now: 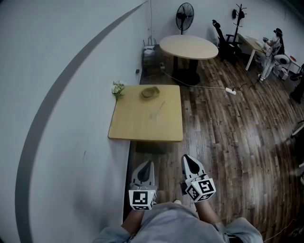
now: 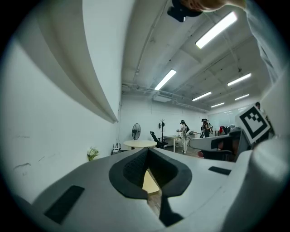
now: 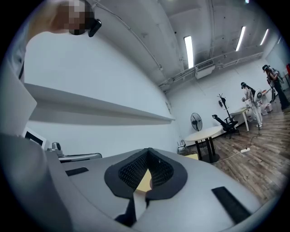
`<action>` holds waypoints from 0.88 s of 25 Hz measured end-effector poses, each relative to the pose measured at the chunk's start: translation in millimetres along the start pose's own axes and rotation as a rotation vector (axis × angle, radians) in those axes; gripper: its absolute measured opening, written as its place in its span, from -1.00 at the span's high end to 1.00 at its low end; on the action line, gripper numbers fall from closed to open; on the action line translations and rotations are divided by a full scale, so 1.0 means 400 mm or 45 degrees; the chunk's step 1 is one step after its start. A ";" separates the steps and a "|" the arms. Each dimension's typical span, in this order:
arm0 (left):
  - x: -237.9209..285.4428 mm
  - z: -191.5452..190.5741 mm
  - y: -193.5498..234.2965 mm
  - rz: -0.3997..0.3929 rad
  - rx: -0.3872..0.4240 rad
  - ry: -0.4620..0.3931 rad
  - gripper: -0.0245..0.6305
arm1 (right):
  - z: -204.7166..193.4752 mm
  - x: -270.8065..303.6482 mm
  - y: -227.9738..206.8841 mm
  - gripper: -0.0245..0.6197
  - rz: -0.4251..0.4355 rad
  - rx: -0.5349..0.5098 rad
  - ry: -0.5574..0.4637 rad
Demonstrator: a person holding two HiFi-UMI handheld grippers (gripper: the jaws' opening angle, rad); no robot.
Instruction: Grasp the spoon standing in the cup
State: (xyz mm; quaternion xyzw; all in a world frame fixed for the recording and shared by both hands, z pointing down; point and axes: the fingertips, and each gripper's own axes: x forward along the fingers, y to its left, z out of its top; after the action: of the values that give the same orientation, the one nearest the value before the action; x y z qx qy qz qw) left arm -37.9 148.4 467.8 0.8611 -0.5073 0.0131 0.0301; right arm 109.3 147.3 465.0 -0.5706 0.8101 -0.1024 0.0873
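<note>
In the head view a square wooden table [image 1: 128,124] stands against the white wall, well ahead of me. Near its middle is a faint clear cup [image 1: 156,115] with a thin spoon [image 1: 160,106] leaning out of it. My left gripper [image 1: 147,164] and right gripper [image 1: 187,159] hang side by side over the floor, short of the table's near edge and far from the cup. Both are shut with nothing between the jaws. In the left gripper view the left gripper [image 2: 147,150] has its tips together, as does the right gripper [image 3: 148,150] in its own view.
A brownish bowl-like thing [image 1: 150,92] and a small bunch of flowers [image 1: 117,88] sit at the table's far side. Beyond stand a round table [image 1: 189,47], a fan [image 1: 185,14], office chairs and a person [image 1: 270,52]. A power strip [image 1: 231,90] with its cable lies on the wooden floor.
</note>
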 end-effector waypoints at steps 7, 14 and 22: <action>0.028 -0.014 -0.059 0.002 0.000 0.022 0.92 | -0.001 -0.024 -0.045 0.93 0.032 0.004 0.013; 0.041 -0.055 -0.124 -0.007 0.001 0.082 0.92 | -0.021 -0.050 -0.112 0.93 0.029 0.049 0.032; 0.128 -0.054 -0.074 -0.015 0.006 0.080 0.92 | -0.017 0.039 -0.156 0.93 0.015 0.072 0.018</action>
State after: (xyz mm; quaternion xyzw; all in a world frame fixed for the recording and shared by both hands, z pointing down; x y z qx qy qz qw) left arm 13.0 119.6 491.0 0.8634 -0.5009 0.0413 0.0440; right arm 158.7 112.7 487.7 -0.5623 0.8110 -0.1285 0.0983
